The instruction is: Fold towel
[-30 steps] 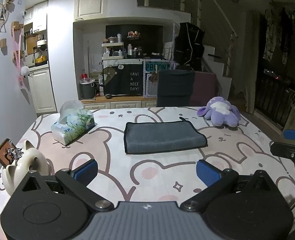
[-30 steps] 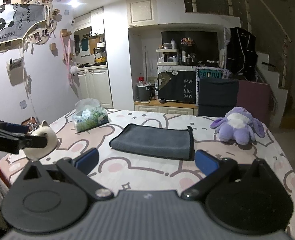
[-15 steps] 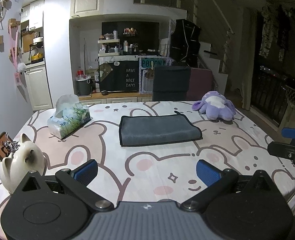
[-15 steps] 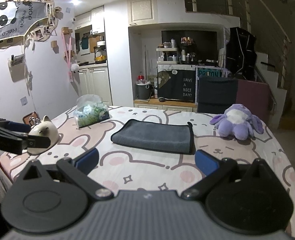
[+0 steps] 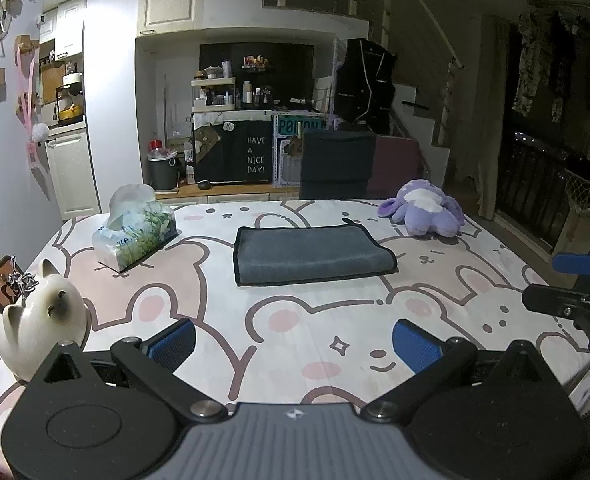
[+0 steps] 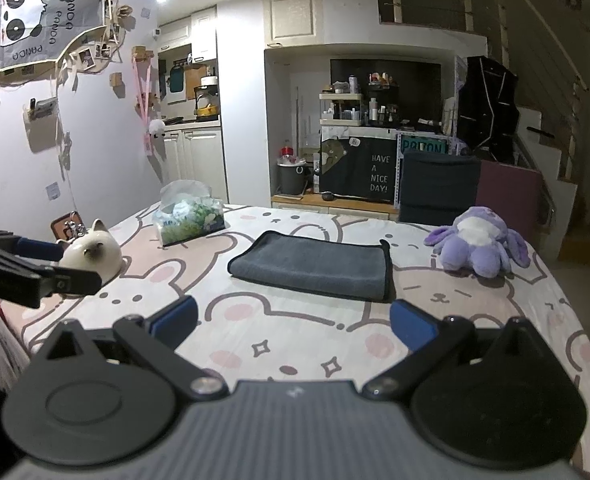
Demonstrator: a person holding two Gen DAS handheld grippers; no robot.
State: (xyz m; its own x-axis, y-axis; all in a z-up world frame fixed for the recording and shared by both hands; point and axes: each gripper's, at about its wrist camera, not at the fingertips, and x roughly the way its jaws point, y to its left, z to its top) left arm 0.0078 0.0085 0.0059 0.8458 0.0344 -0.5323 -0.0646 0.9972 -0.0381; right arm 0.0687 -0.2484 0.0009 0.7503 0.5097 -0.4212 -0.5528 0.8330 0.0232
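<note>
Looks like the very end of the job, or a stop before one more fold. Gray towel (image 5: 313, 255) lying flat and neat on the table (image 5: 223, 320), folded into a long shape with tidy edges. Hard to tell from here if another fold is wanted.

Left claw (image 5: 293, 340) low by the near edge of the table, wide apart, holding nothing. Right claw (image 6: 293, 322) the same: wide apart, empty, hanging over the near part of the table. Blue pads (image 6: 175, 319) bare on both.

Towel well ahead of both claws, in the middle of the table, not touching either one. From the left claw, straight in front. From the right claw, in front too, a bit to the far side.

If one more fold is needed: reach forward, pinch the two corners of one short end, lift and lay them over the other end.

Tissue box (image 5: 135, 237) left of the towel, purple soft toy (image 5: 423, 212) right of it, both apart from it. White cat pot (image 5: 41, 322) near the left claw, so careful there.
</note>
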